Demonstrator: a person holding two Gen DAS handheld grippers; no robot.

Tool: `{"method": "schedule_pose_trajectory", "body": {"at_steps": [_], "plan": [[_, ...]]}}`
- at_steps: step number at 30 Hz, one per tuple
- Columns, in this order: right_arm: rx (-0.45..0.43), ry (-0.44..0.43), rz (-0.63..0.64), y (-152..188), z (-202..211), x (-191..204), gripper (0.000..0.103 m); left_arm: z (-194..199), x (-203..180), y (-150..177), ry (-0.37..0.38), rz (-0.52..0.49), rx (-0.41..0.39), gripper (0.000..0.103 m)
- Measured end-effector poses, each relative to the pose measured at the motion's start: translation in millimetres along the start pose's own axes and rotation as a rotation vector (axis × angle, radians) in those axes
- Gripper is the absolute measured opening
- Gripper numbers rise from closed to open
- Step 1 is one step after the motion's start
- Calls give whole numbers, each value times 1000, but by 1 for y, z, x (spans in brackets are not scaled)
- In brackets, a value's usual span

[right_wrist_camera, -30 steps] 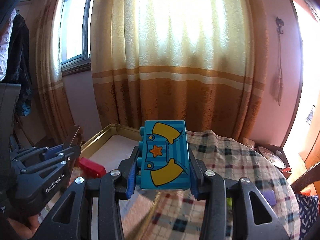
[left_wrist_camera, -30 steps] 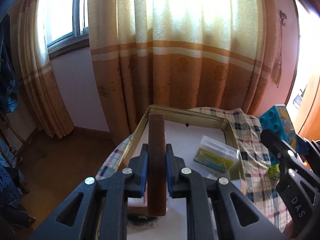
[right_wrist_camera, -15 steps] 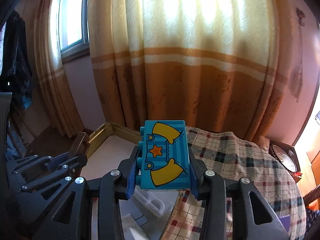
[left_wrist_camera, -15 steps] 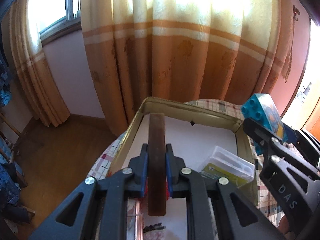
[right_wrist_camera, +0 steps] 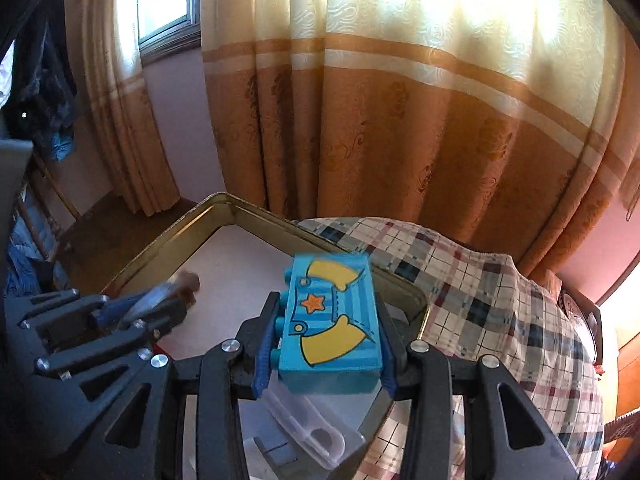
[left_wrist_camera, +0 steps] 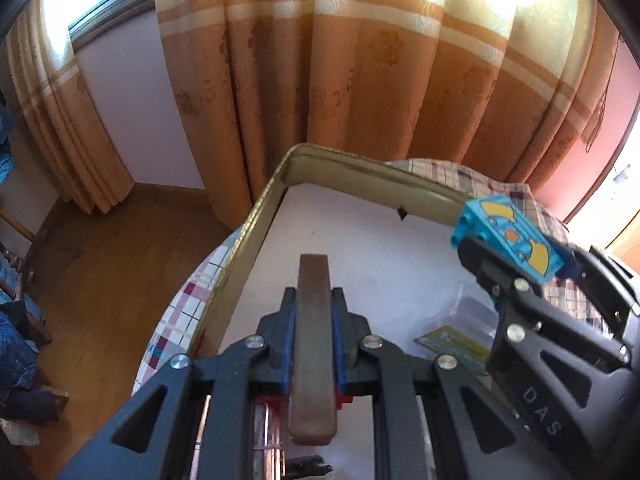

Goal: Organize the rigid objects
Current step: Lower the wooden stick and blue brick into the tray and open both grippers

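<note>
My left gripper is shut on a flat brown wooden bar, held on edge above the white floor of a gold-rimmed tin tray. My right gripper is shut on a blue toy block with yellow shapes and an orange star, held over the tray's right part. The block also shows in the left wrist view, to the right of the bar. The left gripper shows blurred in the right wrist view.
The tray lies on a plaid tablecloth. A clear plastic case with a yellow-green card and a red piece lie in the tray. Orange curtains hang behind. Wooden floor lies to the left.
Both grippers have moved forward and tilted down over the tray with their objects still held. The right gripper has come in closer to the left one.
</note>
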State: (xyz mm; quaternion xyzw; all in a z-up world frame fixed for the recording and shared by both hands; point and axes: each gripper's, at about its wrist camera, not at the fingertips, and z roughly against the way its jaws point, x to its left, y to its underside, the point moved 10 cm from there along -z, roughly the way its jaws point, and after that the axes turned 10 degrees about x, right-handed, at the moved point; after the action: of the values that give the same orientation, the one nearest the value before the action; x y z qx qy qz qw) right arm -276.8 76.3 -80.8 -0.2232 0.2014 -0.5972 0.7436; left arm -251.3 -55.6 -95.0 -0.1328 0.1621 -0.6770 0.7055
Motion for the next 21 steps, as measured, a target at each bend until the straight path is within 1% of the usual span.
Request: {"method": "schedule_pose_trajectory", "body": {"at_steps": [3,5,6,7,9,10,11,12,13,14,15,16,17,18,19,21], "plan": [[10,3,16,-3,-3,1,45,-4,1,2,-1,7,23,14],[18,-1,27,-5,-5,2,45,-5,3,1,2,9,24,14],[22,-10,30,-6,-6,4,45,-5,4,2,-5,7,29,14],[33,-41,38,-6,-8,9,45,-6,5,3,-16,10,32,16],[45,-75,41,-3,-10,14,45,-4,7,2,-28,7,25,20],[55,-96,31,0,-11,15,45,-1,10,3,-63,3,16,25],[59,-116,18,1,-11,16,46,2,12,3,-85,-4,11,33],[61,-147,-2,3,-10,15,49,5,14,4,-109,-11,4,40],[59,-227,-40,4,-6,16,55,10,11,4,-93,-28,-11,53],[53,-265,-58,5,-3,18,70,14,8,3,-59,-37,-25,75],[31,-299,-81,4,4,18,78,20,5,4,-26,-42,-49,80],[-1,-312,-95,3,15,18,79,29,3,5,-11,-41,-85,93],[-20,-315,-100,3,21,18,81,35,4,5,-32,-35,-115,103],[-43,-310,-111,3,31,18,84,43,6,5,-67,-29,-153,102],[-61,-295,-124,4,38,15,84,51,6,5,-93,-35,-191,103],[-91,-263,-144,5,48,9,84,60,3,5,-96,-50,-211,103]]}}
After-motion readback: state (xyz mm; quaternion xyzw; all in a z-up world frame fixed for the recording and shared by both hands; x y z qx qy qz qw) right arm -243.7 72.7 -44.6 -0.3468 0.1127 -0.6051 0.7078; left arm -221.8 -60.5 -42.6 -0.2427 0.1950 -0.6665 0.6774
